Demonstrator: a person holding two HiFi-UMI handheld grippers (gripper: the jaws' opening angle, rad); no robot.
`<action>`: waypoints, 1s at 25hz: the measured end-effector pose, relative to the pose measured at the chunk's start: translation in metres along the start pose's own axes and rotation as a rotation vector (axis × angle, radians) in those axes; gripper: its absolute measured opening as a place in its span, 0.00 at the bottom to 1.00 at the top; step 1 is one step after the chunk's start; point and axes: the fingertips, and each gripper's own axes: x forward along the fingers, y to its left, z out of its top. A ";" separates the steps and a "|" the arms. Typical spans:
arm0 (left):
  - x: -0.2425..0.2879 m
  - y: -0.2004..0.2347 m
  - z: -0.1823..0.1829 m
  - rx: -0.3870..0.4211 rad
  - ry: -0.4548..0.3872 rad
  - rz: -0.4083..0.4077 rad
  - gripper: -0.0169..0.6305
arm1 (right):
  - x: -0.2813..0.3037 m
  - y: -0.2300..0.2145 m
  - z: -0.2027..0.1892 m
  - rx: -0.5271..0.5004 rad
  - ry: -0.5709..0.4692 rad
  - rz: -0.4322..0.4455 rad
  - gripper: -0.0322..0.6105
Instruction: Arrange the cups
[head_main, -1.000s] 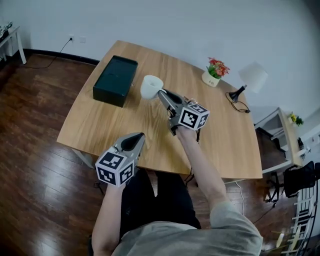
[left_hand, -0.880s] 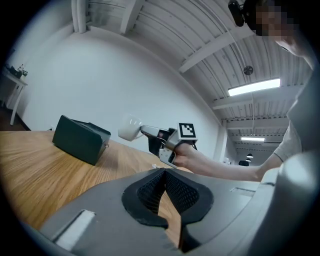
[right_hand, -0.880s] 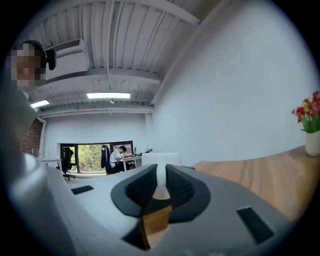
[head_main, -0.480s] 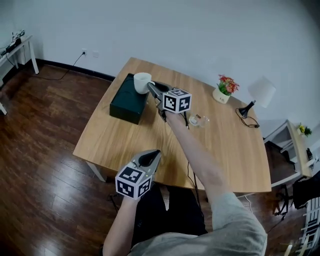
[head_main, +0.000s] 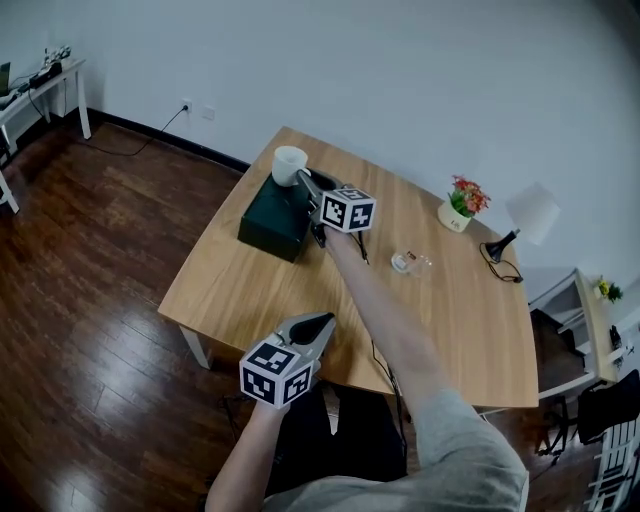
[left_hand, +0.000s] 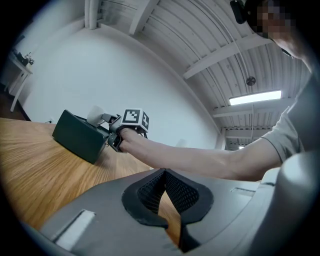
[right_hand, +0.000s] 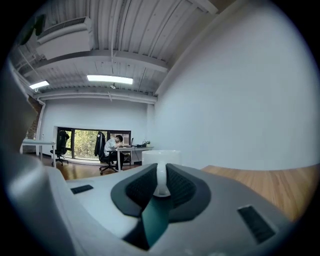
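My right gripper (head_main: 303, 180) is shut on the handle of a white cup (head_main: 289, 165), which hangs upright just above the far end of a dark green box (head_main: 270, 220). In the right gripper view the cup (right_hand: 161, 156) stands beyond the jaws, its handle pinched between the pads. From the left gripper view I see the cup (left_hand: 95, 114) over the box (left_hand: 77, 135). My left gripper (head_main: 322, 322) hovers at the table's near edge, shut and holding nothing. A small clear glass (head_main: 408, 263) lies on the wooden table (head_main: 230, 290), to the right of my right arm.
A potted plant with red flowers (head_main: 460, 205) and a white-shaded desk lamp (head_main: 522, 215) stand at the table's far right. A cable runs across the tabletop near my arm. Dark wood floor surrounds the table; a white wall is behind it.
My right gripper has carried the white cup from above the middle of the table away to the left, over the green box. The left gripper stayed at the near edge.
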 end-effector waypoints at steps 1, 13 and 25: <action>0.000 -0.001 0.000 0.003 0.001 0.000 0.03 | 0.000 0.001 -0.002 -0.006 0.006 0.003 0.14; -0.001 -0.003 -0.001 0.027 -0.006 -0.001 0.03 | -0.050 0.000 -0.001 -0.029 0.074 -0.029 0.20; 0.008 -0.028 -0.012 0.086 0.043 -0.054 0.03 | -0.304 0.031 -0.006 -0.060 -0.048 0.006 0.17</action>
